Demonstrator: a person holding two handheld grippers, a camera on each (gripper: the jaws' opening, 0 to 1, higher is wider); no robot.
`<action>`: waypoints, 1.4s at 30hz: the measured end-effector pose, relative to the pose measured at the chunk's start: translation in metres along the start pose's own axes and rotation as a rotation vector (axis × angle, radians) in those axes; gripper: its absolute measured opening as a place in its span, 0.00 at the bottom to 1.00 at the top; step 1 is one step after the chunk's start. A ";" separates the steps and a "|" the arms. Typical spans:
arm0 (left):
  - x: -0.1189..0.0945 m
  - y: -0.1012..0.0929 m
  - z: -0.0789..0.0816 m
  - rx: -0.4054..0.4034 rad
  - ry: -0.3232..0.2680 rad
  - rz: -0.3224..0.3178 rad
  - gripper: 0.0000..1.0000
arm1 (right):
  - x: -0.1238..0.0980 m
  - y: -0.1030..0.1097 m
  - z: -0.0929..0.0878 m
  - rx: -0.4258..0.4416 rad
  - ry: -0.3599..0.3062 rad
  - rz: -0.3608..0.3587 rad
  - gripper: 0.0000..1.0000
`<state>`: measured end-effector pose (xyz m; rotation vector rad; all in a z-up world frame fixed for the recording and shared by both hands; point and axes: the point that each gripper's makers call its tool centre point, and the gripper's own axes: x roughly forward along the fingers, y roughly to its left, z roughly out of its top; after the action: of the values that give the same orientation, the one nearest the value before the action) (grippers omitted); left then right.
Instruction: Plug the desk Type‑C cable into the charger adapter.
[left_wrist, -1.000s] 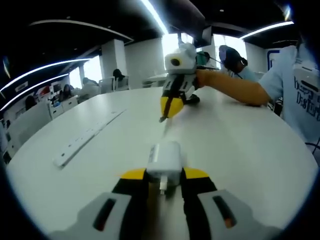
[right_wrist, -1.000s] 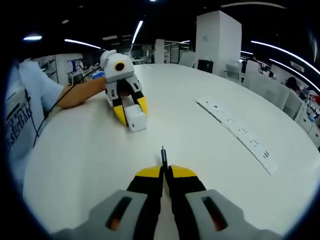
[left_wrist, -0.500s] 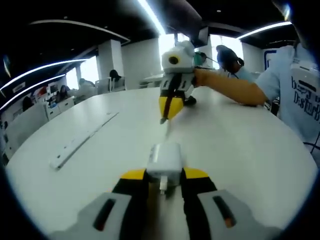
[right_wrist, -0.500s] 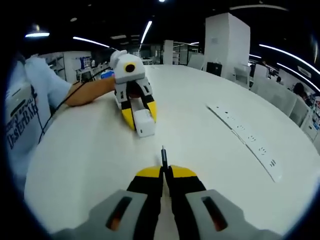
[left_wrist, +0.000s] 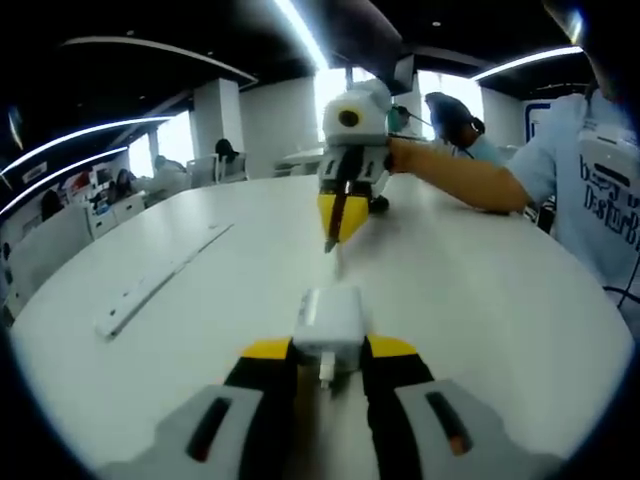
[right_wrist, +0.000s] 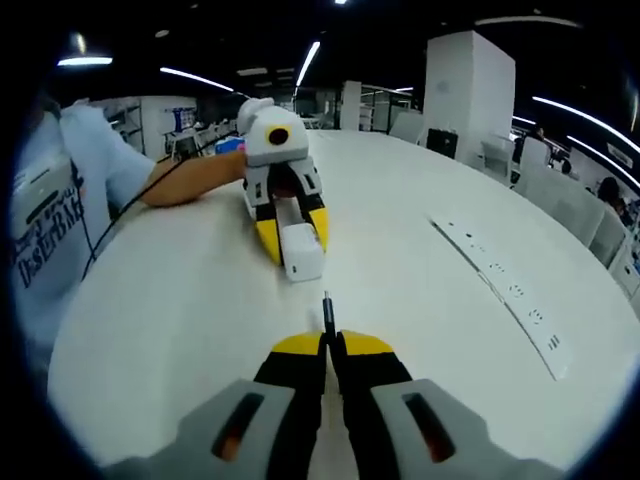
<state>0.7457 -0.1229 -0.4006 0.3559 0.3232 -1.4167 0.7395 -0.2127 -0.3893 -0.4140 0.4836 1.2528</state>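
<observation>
While the left gripper view looked across a round white table (left_wrist: 480, 300), the left hand-held gripper (left_wrist: 328, 352) had its yellow-tipped jaws pinched on the charger adapter (left_wrist: 328, 322), a small white block held above the table between the jaw tips, with a short metal part showing just under it. Facing it from the far side, the right hand-held gripper (left_wrist: 335, 235) hung above the table with its jaws pressed together on the Type-C cable (left_wrist: 331, 241), whose thin dark plug end stuck out from the jaw tips toward the adapter, near it but apart. A person's bare forearm (left_wrist: 460, 178) reached in behind that gripper from the table's right edge, and a pale printed shirt (left_wrist: 600, 190) showed at that side. Toward the left edge of the table a long white power strip (left_wrist: 160, 280) lay flat, well apart from both grippers. In the right gripper view the right hand-held gripper (right_wrist: 327, 338) rose from the bottom with its jaws closed on the Type-C cable (right_wrist: 326, 312), the dark plug end standing straight out of the tips over the white table (right_wrist: 180, 310). Just beyond the plug, not touching it, the left hand-held gripper (right_wrist: 300, 238) gripped the charger adapter (right_wrist: 303, 250), its end turned toward the plug. The forearm (right_wrist: 190, 180) came in from the left edge beside the shirt (right_wrist: 50, 230), and the power strip (right_wrist: 500, 280) lay toward the table's right edge.
</observation>
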 end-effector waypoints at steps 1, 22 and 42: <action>0.000 -0.001 0.000 0.000 0.000 -0.002 0.27 | 0.000 0.000 0.000 -0.003 0.001 0.002 0.07; 0.001 -0.008 0.001 -0.006 -0.006 -0.026 0.27 | 0.008 0.012 0.004 -0.032 0.013 0.037 0.07; 0.003 -0.011 0.002 -0.003 -0.005 -0.040 0.27 | 0.013 0.017 0.008 -0.053 0.022 0.058 0.07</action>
<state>0.7355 -0.1277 -0.4006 0.3453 0.3304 -1.4564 0.7276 -0.1936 -0.3911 -0.4613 0.4852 1.3204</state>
